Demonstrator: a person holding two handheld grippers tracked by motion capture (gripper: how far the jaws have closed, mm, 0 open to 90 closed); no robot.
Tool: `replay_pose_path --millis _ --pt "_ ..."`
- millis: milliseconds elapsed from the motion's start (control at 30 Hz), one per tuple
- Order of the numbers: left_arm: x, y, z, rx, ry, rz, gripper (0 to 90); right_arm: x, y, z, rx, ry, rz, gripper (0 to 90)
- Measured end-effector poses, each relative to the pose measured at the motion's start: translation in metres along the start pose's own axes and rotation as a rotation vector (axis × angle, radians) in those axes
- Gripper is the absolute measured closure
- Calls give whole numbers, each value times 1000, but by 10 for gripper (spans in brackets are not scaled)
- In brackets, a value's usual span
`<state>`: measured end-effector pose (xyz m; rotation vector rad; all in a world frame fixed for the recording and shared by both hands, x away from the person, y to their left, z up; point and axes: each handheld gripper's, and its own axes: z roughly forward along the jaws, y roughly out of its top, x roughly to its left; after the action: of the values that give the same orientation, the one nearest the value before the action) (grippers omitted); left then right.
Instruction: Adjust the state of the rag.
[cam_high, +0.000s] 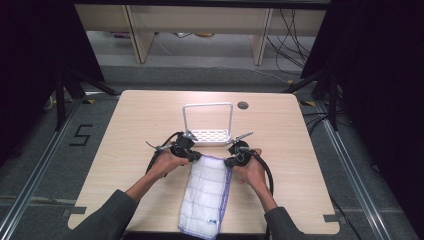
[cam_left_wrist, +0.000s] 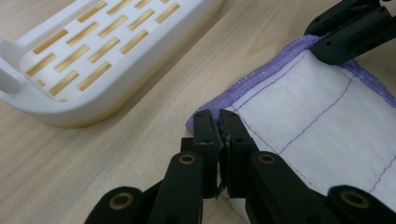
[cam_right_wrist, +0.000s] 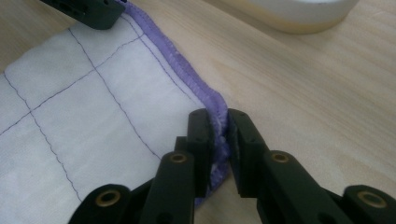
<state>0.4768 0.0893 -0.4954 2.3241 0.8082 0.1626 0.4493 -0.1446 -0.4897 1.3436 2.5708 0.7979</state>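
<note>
A white cloth (cam_high: 206, 192) with a purple hem lay lengthwise on the tabletop (cam_high: 125, 125), its near end hanging over the near edge, about midway along it. Its far end stopped just short of a white slotted rack (cam_high: 210, 134) that stood near the tabletop's middle, with a tall wire handle rising over it.

The left tongs (cam_high: 196, 156) were at the cloth's far left corner. In the left gripper view the left tongs (cam_left_wrist: 218, 122) stood almost fully closed, with the corner's purple hem pinched between the pads. The rack (cam_left_wrist: 93, 65) lay just beyond, apart from the cloth (cam_left_wrist: 317, 121).

The right tongs (cam_high: 231, 161) were at the far right corner. In the right gripper view the right tongs (cam_right_wrist: 218, 122) were nearly closed too, the hem of the cloth (cam_right_wrist: 93, 121) bunched up between the pads where the edge rose off the tabletop (cam_right_wrist: 317, 93). The tip of the other tongs showed at the top left of that view, on the opposite corner.

Both corners were gripped while the rest of the cloth lay flat. The person's hands held the tongs from the near side, forearms on either side of the cloth.
</note>
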Motion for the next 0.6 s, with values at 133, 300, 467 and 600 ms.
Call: replay_pose_path --millis 133,300,467,600 --pt "1 -1 -8 -29 0 9 862 3 3 1 -38 2 -53 838" --pt "0 -1 -18 -62 3 -8 862 5 6 -1 -68 3 -74 843" --pt "-1 -2 -24 -82 -6 -7 863 5 6 -2 -80 19 -80 843" --pt "-1 -1 -30 -87 -12 -3 863 4 7 -2 -95 23 -81 844"
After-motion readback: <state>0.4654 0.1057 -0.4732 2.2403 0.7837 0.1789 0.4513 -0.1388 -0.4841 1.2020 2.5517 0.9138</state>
